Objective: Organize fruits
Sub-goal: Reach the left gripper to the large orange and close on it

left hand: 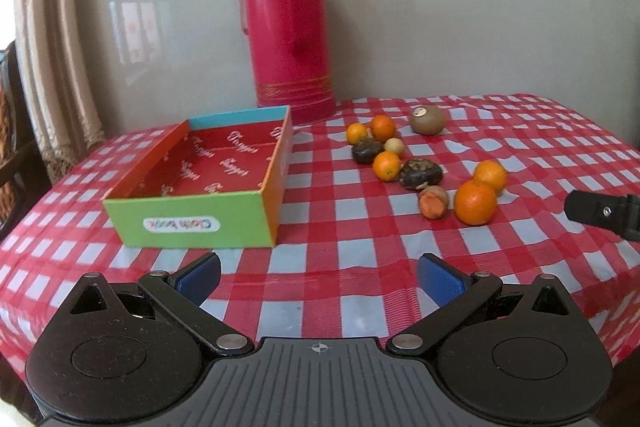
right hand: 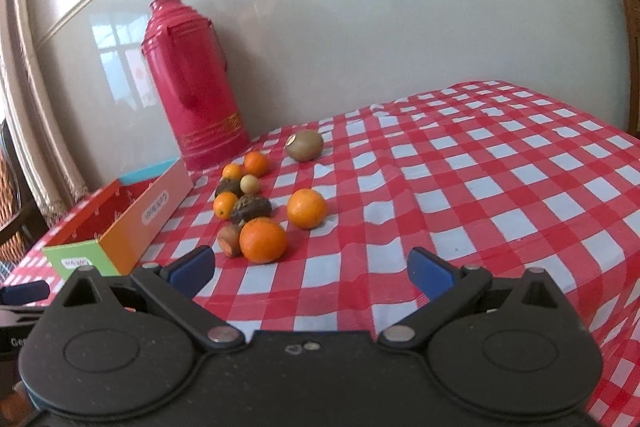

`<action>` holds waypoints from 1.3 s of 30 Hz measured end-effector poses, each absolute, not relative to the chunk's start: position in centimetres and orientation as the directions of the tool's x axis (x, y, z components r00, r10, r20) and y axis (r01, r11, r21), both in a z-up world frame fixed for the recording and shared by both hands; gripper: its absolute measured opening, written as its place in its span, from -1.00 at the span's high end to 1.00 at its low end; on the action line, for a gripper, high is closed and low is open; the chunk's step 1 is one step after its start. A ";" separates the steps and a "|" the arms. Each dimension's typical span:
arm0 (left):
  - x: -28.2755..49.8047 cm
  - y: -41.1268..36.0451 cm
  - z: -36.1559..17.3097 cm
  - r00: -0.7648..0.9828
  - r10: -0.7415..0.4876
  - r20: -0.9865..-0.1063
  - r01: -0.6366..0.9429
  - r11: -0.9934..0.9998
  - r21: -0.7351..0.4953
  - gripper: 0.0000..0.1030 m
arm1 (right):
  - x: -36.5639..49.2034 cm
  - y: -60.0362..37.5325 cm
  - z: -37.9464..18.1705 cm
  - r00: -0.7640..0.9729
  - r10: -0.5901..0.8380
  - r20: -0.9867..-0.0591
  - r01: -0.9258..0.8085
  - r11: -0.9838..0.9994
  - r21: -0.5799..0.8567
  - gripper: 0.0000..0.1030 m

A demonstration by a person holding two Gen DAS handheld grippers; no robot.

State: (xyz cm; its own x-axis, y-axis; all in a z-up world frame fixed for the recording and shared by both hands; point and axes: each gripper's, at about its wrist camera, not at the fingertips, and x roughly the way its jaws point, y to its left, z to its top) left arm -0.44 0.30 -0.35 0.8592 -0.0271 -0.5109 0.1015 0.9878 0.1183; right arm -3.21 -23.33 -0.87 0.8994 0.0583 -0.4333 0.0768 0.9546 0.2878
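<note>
Lying loose on the red-and-white checked tablecloth (left hand: 360,227), the oranges, kiwi and dark fruits (right hand: 256,203) cluster beside the empty, multicoloured cardboard box (left hand: 192,223), likely their destination. Its label, seen inverted, reads "Cloth book". Left gripper (left hand: 318,277) and right gripper (right hand: 312,269) hover nearby, jaws spread, holding nothing.

An open multicoloured cardboard box (left hand: 208,179) is placed on the red-and-white checked tablecloth (left hand: 360,267). A tall red metal thermos flask (left hand: 286,27) is positioned behind it. A cluster of orange and brown fruits (left hand: 420,163) is located to the box's right.
</note>
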 end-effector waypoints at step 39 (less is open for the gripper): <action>6.4 -11.5 -1.2 0.789 -0.309 -0.531 0.531 0.778 0.337 -0.57 | -2.1 -32.1 -1.9 0.925 -0.102 -0.366 0.259 0.874 0.412 -0.89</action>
State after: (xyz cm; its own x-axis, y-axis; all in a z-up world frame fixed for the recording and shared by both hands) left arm 6.38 -11.55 -1.22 0.7894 -0.3088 -0.5306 0.5308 0.7776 0.3371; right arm -2.15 -32.14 -1.88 0.9249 -0.1018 -0.3662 0.2591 0.8738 0.4115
